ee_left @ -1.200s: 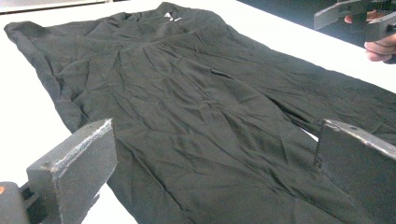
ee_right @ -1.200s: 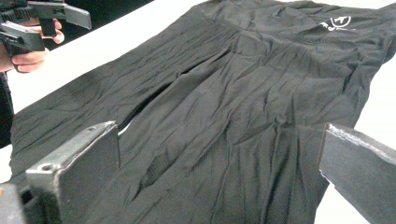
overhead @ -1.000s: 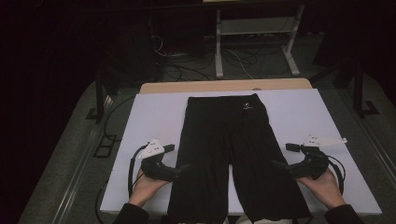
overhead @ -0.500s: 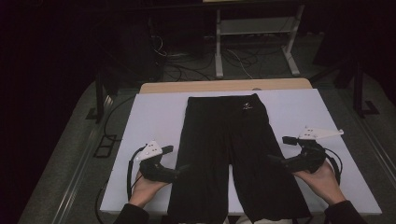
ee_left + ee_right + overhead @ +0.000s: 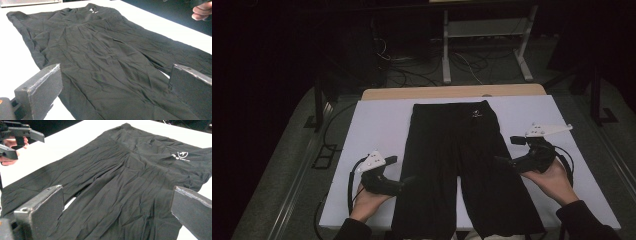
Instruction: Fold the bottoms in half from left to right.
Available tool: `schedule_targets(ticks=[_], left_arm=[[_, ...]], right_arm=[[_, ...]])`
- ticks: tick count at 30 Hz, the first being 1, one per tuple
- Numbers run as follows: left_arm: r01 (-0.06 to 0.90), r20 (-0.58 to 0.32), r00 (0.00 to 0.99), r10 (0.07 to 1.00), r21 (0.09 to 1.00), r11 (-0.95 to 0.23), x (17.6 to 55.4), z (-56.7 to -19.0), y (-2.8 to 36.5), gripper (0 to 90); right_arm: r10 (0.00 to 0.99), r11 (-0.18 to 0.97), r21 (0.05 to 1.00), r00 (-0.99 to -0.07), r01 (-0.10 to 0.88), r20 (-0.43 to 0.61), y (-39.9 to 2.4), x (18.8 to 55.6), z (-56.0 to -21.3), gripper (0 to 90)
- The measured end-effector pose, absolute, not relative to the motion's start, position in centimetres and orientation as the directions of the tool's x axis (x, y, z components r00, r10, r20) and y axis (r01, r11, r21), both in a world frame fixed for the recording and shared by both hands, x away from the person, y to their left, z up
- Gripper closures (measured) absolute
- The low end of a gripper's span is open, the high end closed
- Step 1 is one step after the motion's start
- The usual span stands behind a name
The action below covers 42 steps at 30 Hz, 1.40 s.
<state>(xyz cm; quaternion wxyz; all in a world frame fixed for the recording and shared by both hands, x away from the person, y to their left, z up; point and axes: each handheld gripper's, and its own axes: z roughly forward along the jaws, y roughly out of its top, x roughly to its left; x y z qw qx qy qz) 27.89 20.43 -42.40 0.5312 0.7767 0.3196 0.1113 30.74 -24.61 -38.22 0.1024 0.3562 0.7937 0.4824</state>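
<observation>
High view: black shorts [image 5: 462, 170] lie flat on white table [image 5: 377, 125], between left gripper [image 5: 404, 184] and right gripper [image 5: 504, 161], each at an outer leg edge. Left gripper view: jaws wide apart, holding nothing, shorts [image 5: 105, 62] spread just ahead & under. Right gripper view: jaws wide apart too, nothing held; shorts [image 5: 125, 182] ahead w/ white logo [image 5: 180, 155], left gripper [image 5: 21, 138] beyond the fabric.

The plain black fabric trousers [image 5: 462, 170] carry a small white printed logo [image 5: 180, 155] near the waistband and lie on a white table [image 5: 377, 130] with a light wooden strip [image 5: 452, 92] along its far edge. Each black hand-held gripper, left [image 5: 408, 181] and right [image 5: 501, 161], bears a pale grey plate, and its fingers [image 5: 40, 87] are dark grey.
</observation>
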Motion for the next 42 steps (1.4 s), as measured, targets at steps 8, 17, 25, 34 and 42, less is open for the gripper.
schedule_targets(ticks=[8, 17, 25, 34, 42], left_arm=[[0.391, -0.173, 0.766, 0.619, 0.889, -0.236, 28.0, -42.6, 20.5, 0.0], [0.392, -0.176, 0.765, 0.62, 0.89, -0.231, 28.0, -42.6, 20.5, 0.0], [0.393, -0.177, 0.764, 0.62, 0.891, -0.229, 28.0, -42.6, 20.6, 0.0], [0.392, -0.176, 0.764, 0.621, 0.891, -0.23, 28.0, -42.6, 20.5, 0.0], [0.396, -0.175, 0.763, 0.622, 0.887, -0.236, 28.1, -42.6, 20.5, 0.0]], right_arm=[[0.664, 0.29, 0.833, -0.726, 0.472, 0.18, -24.3, 31.7, -38.0, 0.0], [0.662, 0.304, 0.827, -0.729, 0.474, 0.175, -23.8, 32.8, -37.6, 0.0], [0.656, 0.317, 0.82, -0.734, 0.477, 0.174, -23.1, 34.2, -37.2, 0.0], [0.649, 0.33, 0.811, -0.74, 0.483, 0.176, -22.3, 35.3, -37.4, 0.0], [0.653, 0.337, 0.807, -0.738, 0.486, 0.171, -21.6, 36.4, -37.5, 0.0]])
